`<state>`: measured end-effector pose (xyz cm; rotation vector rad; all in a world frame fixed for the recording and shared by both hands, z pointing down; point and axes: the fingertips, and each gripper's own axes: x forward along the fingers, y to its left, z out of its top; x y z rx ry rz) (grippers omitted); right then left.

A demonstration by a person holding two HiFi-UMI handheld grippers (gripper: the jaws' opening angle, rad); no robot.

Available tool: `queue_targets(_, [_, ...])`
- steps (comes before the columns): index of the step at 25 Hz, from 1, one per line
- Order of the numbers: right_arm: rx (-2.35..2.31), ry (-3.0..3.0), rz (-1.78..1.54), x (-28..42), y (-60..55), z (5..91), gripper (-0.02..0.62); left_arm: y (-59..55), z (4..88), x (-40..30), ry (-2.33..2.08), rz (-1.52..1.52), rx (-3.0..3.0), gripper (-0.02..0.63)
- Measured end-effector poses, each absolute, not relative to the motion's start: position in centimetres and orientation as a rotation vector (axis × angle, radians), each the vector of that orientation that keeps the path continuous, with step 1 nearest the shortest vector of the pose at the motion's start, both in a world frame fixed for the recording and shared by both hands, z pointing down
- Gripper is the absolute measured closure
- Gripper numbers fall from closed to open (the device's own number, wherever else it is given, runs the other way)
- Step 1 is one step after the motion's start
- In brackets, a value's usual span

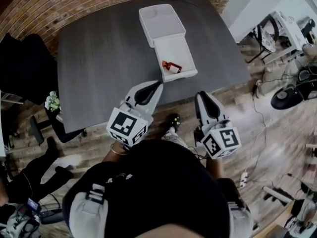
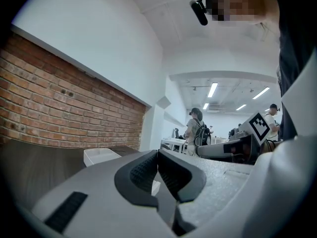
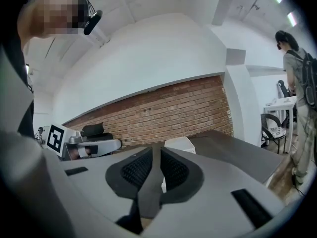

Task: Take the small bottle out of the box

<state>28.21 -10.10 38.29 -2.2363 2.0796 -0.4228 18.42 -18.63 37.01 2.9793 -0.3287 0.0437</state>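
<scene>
A white box [image 1: 176,58] lies open on the dark grey table [image 1: 99,63], its lid [image 1: 161,20] folded back behind it. Inside, near the box's front edge, lies the small bottle [image 1: 171,67], red and white. My left gripper [image 1: 159,83] hovers at the table's near edge, just short of the box, jaws shut and empty [image 2: 158,152]. To the right my right gripper [image 1: 199,94] is off the table edge, level, its jaws [image 3: 160,150] a narrow slit apart with nothing between them. Both gripper views show the box [image 2: 101,155] [image 3: 179,144] ahead; the bottle is hidden there.
A brick wall [image 3: 178,113] runs behind the table. A black chair [image 1: 20,68] and a small plant [image 1: 52,102] stand left of the table. Cables and a power strip [image 1: 243,178] lie on the wooden floor to the right. A person with a backpack [image 2: 197,130] stands in the room beyond.
</scene>
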Motion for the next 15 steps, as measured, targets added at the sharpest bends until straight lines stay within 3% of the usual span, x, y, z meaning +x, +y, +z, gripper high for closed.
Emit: queue_targets(15, [-1.971, 2.531, -0.566, 34.2, -16.9, 43.0, 0.514, -22.4, 38.2, 23.7, -0.676, 0.105, 2.922, 0.601])
